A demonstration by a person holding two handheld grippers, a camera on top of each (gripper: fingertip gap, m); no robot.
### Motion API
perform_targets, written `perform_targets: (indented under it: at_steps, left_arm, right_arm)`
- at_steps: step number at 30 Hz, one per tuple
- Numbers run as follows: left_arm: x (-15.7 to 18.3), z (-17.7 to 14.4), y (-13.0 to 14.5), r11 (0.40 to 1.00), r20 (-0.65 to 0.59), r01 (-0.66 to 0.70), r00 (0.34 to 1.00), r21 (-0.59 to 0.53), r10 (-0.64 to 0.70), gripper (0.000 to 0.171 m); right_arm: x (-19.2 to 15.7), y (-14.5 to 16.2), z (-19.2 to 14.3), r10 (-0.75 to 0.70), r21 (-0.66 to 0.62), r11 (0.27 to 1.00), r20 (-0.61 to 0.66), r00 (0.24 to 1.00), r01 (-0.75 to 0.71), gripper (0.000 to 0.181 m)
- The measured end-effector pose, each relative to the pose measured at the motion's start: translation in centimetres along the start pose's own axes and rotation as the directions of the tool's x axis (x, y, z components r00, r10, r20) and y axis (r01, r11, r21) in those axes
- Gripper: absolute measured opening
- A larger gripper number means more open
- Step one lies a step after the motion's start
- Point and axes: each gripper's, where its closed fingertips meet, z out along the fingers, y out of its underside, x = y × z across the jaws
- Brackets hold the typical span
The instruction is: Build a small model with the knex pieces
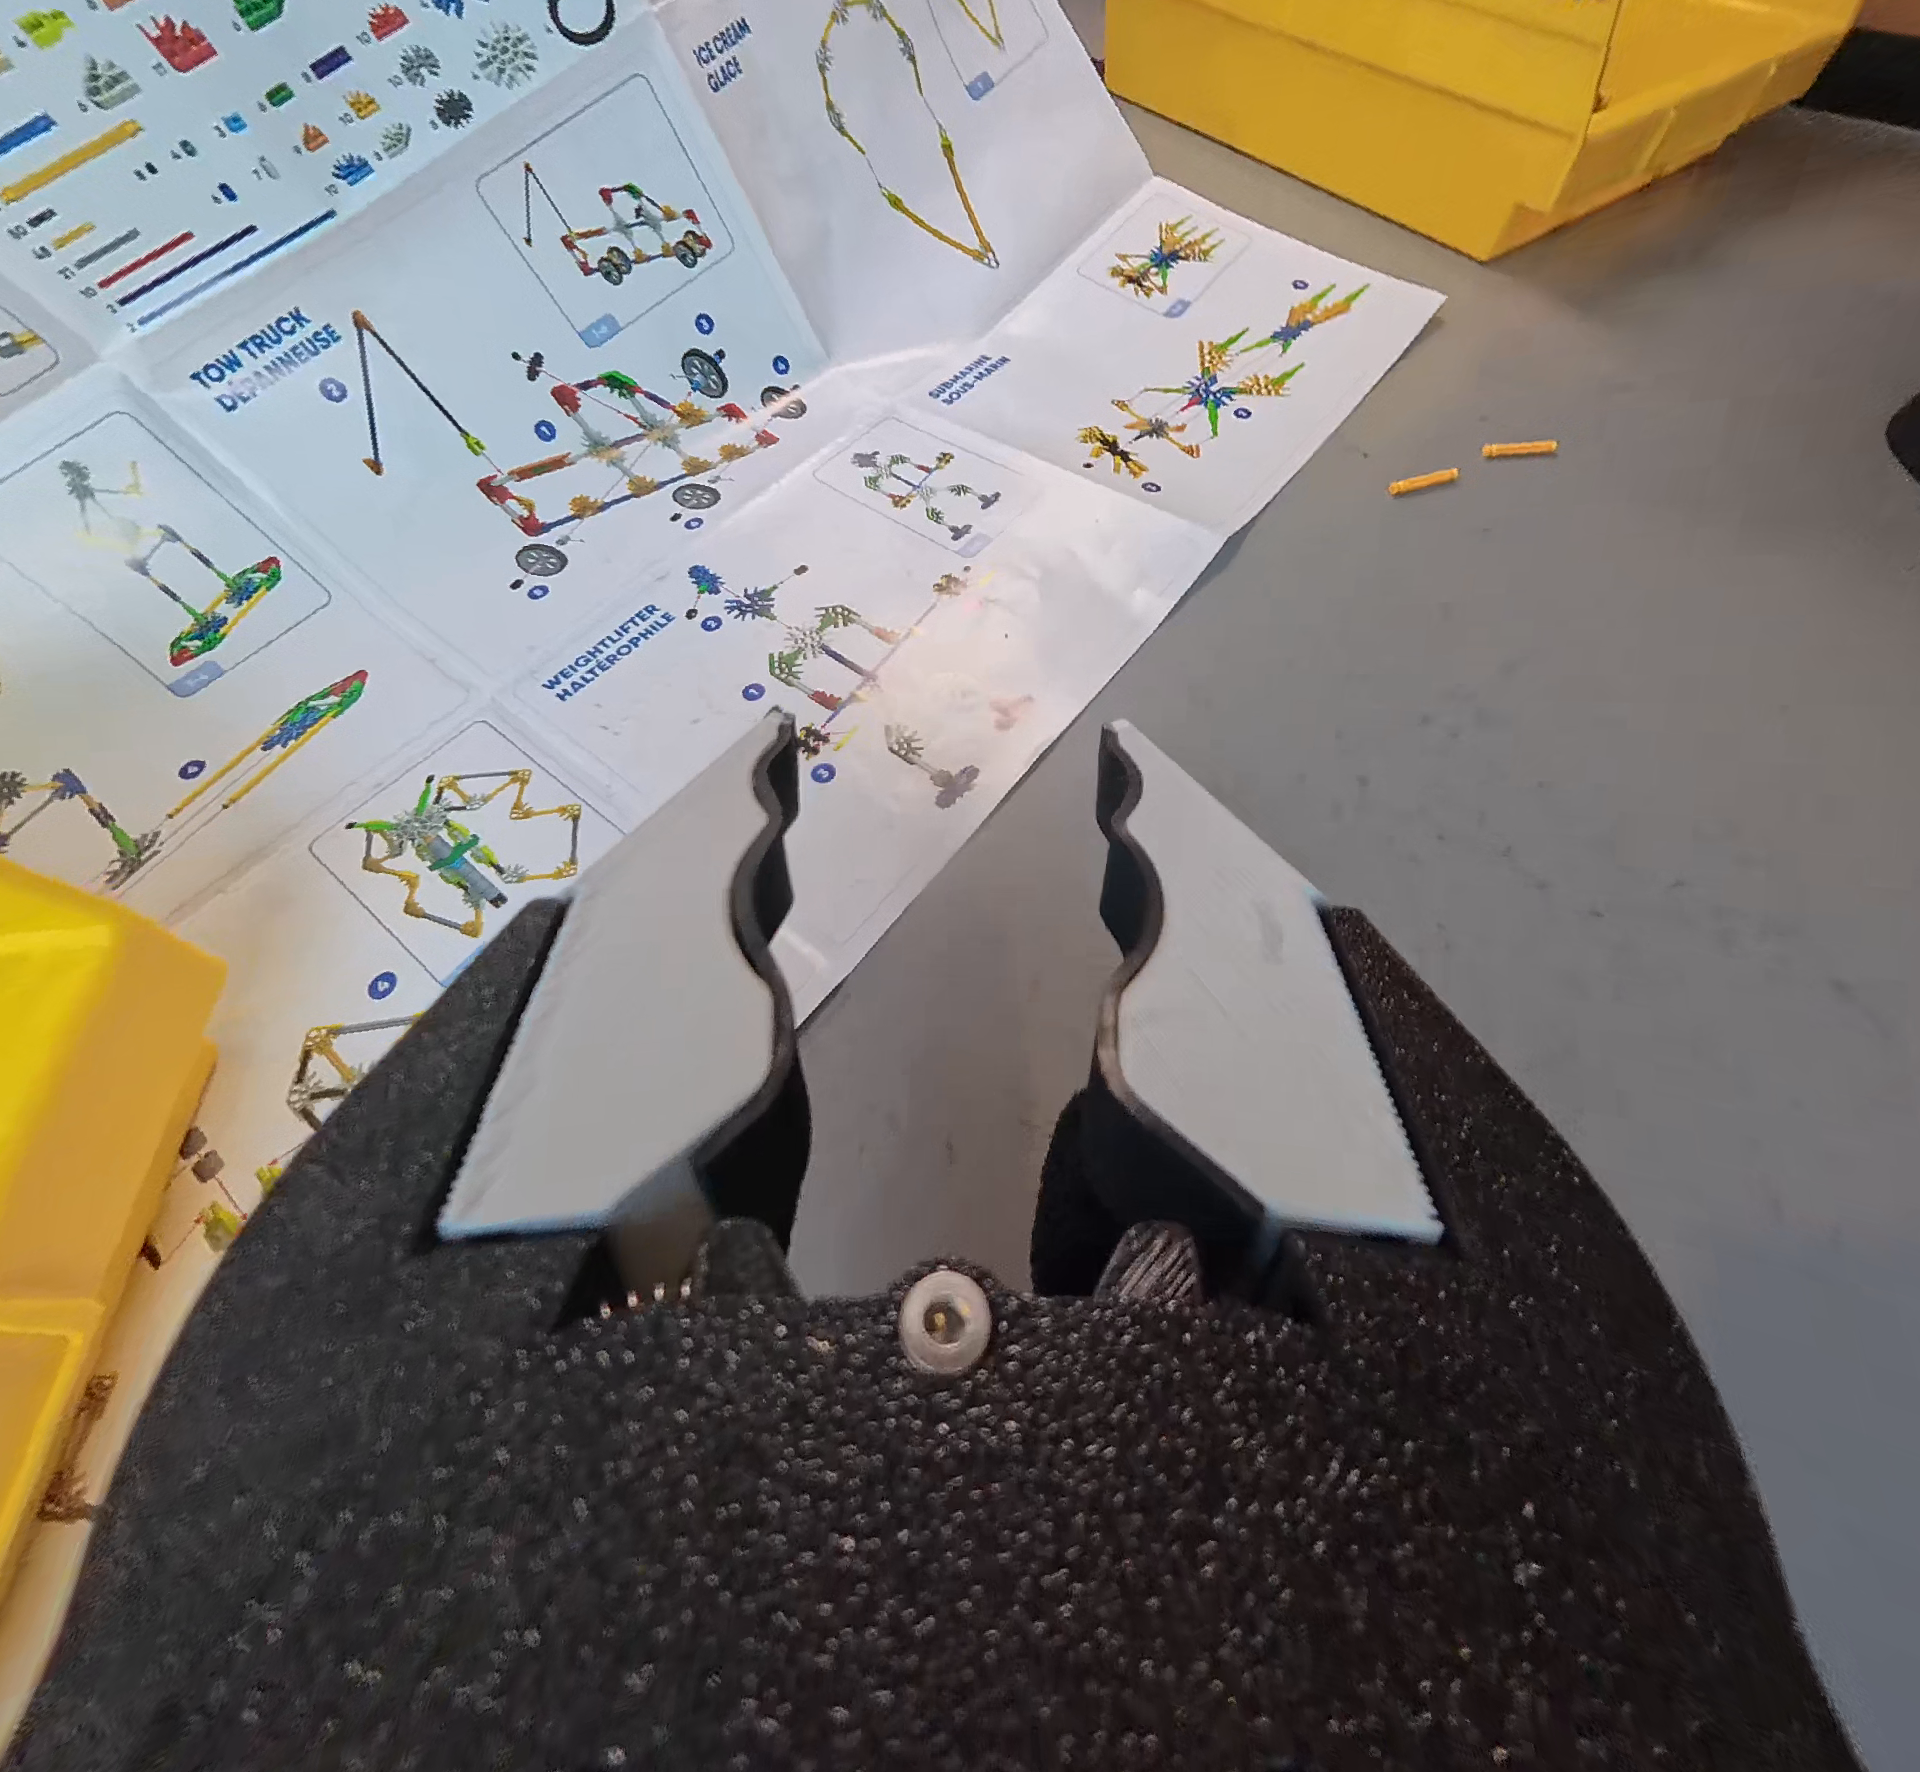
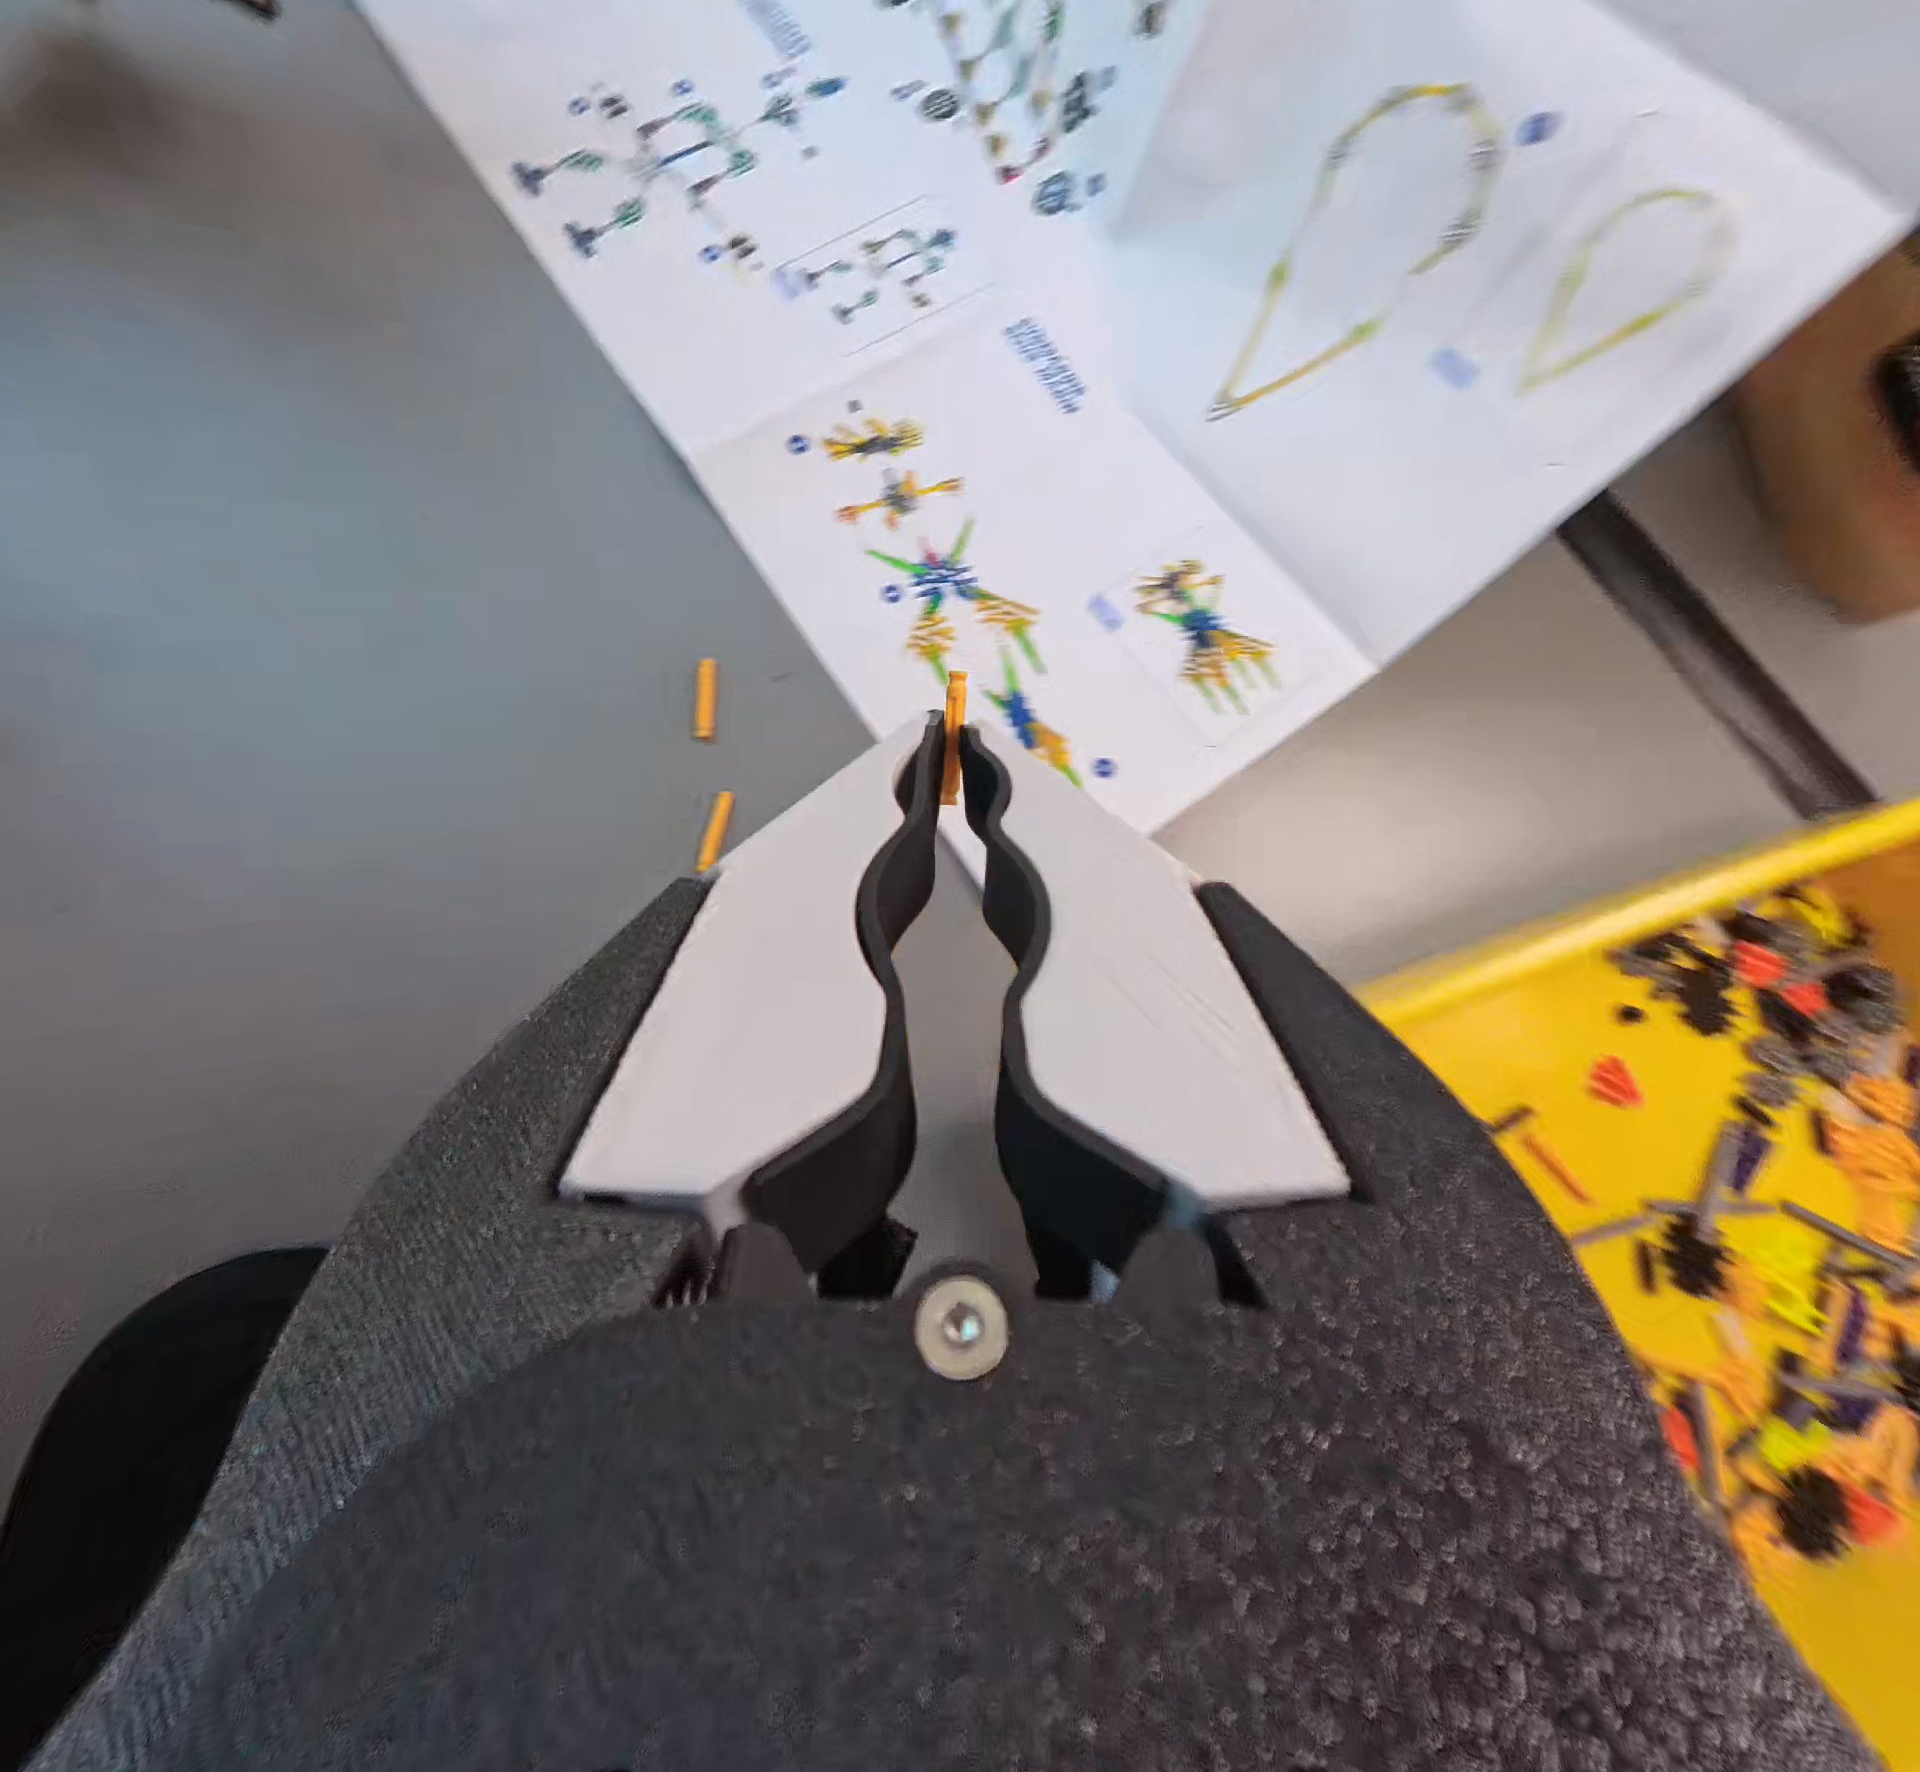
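Jaws of the left gripper [image 1: 945, 735] are standing spread wide with nothing between them, hovering over the lower right edge of the large folded instruction sheet [image 1: 582, 434] where it is meeting the grey table [image 1: 1507, 839]; those of the right gripper [image 2: 948, 723] are pressing together on a short orange rod [image 2: 953, 735], pinching it near the tips so that its long axis is running along the fingers and its end is poking out ahead of them. Working down in size, the sheet is filling the upper left of the left wrist view, a yellow bin [image 1: 1403, 49] is sitting at the upper right beyond it, and a second yellow bin [image 2: 1558, 943] full of mixed small building pieces is lying at the lower right of the right wrist view. Two loose orange rods [image 1: 1519, 448] are lying on the bare table, close together, at the right of the left wrist view (well apart from the left gripper's open fingers), and in the right wrist view they are showing just left of the right gripper, which is the nearer one to them.
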Motion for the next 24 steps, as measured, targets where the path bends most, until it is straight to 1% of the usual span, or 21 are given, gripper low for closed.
perform_targets:
  at_steps: [3,5,7,10,12,14,16,17,19,21,22,24]
  left_arm:
    - [-0.2,-0.9,-0.3,0.999,0.007,-0.038,0.999,0.004,0.038,0.058]
    - [-0.7,-1.5,-0.8,0.999,0.024,-0.034,0.999,0.028,0.033,0.058]
    - [-1.1,-1.8,-1.0,0.999,0.038,-0.014,0.999,0.048,0.012,0.058]
    - [-1.2,-1.5,-0.7,0.999,0.046,-0.021,0.999,0.041,0.019,0.058]
    - [-0.9,-1.3,-0.6,0.999,0.036,-0.023,0.999,0.035,0.022,0.059]
    - [-0.5,-1.3,-0.9,0.998,0.005,0.01,1.0,0.057,-0.01,0.059]
    - [-0.5,-1.6,-1.4,0.996,-0.011,0.039,0.999,0.081,-0.038,0.06]
    - [-0.5,-1.7,-1.5,0.995,-0.011,0.045,0.999,0.09,-0.045,0.06]
    - [-0.7,-1.7,-1.5,0.994,-0.002,0.047,0.999,0.095,-0.047,0.06]
    - [-0.7,-1.6,-1.4,0.994,-0.004,0.049,0.999,0.093,-0.049,0.061]
    - [-0.6,-1.5,-1.3,0.995,-0.007,0.051,0.999,0.09,-0.05,0.061]
    - [-0.5,-1.2,-1.0,0.996,-0.011,0.05,0.999,0.077,-0.05,0.062]
  right_arm:
    - [-5.3,1.7,3.3,-0.023,-0.07,0.997,0.121,0.992,0.031,0.001]
    - [-7.2,2.9,5.0,-0.034,-0.107,0.993,0.15,0.988,0.05,0.002]
    - [-7.9,3.9,6.4,-0.036,-0.149,0.987,0.149,0.988,0.059,0.002]
    - [-8.2,5.3,7.5,-0.022,-0.202,0.978,0.146,0.989,0.052,0.002]
    - [-8.2,5.5,7.8,-0.012,-0.207,0.977,0.137,0.99,0.04,0.002]
    - [-8.2,5.5,7.8,-0.003,-0.207,0.978,0.137,0.991,0.031,0.003]
    - [-7.8,5.1,7.5,-0.014,-0.188,0.981,0.119,0.993,0.036,0.012]
    - [-7.6,4.4,7.0,-0.012,-0.162,0.986,0.113,0.994,0.03,0.015]
    - [-5.7,2.1,5.2,-0.003,-0.065,0.998,0.06,0.998,0.007,0.016]
    - [-2.5,0.2,2.5,0.025,0.014,1.0,-0.021,0.999,-0.024,0.017]
    - [-0.7,-0.4,1.1,0.039,0.036,0.999,-0.063,0.997,-0.037,0.018]
    - [3.4,-0.2,-1.4,0.053,0.034,0.998,-0.155,0.987,-0.048,0.02]
